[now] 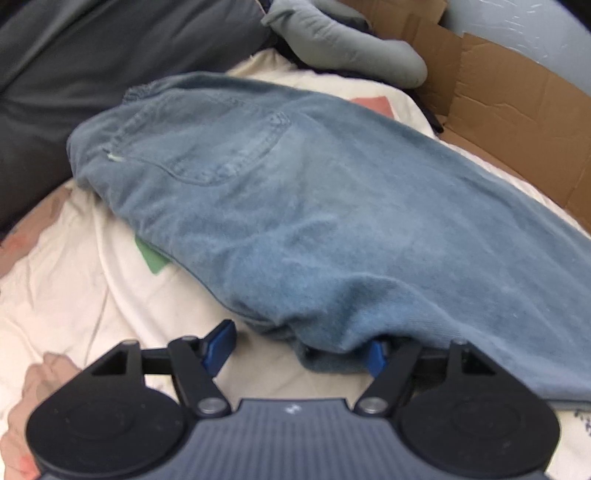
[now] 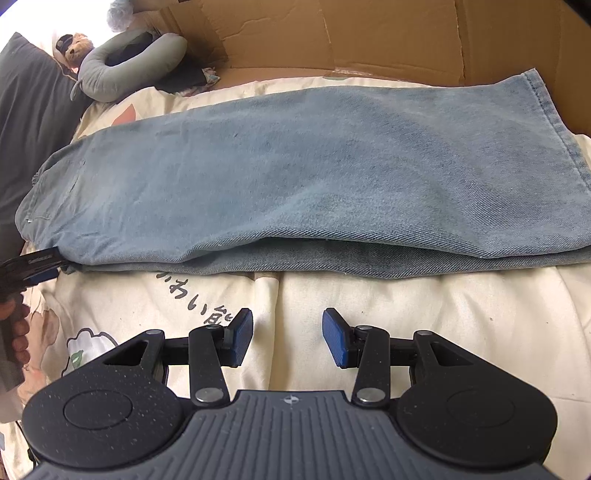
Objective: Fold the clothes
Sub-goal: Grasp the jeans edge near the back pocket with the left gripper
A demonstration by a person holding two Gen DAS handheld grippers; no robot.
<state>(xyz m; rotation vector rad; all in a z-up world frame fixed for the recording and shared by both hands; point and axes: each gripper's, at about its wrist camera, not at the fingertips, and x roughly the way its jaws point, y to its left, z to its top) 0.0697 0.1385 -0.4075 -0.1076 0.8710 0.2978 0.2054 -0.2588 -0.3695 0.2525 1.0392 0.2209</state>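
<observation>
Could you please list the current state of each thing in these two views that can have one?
jeans: folded lengthwise, legs stacked, lying flat on the bedding.
left tongs: open, a denim edge between the pads, one pad under the cloth.
right tongs: open, empty, over the bedding just short of the jeans.
bedding: cream, printed, wrinkled.
neck pillow: curled beside the cardboard.
cardboard: flattened, upright behind the bed.

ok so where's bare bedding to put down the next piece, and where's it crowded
The widest bare patch is the cream bedding between the jeans' near folded edge and the right gripper. Another lies left of the jeans' waist by the left gripper. It is crowded behind: grey pillow, dark cushion and cardboard.
</observation>
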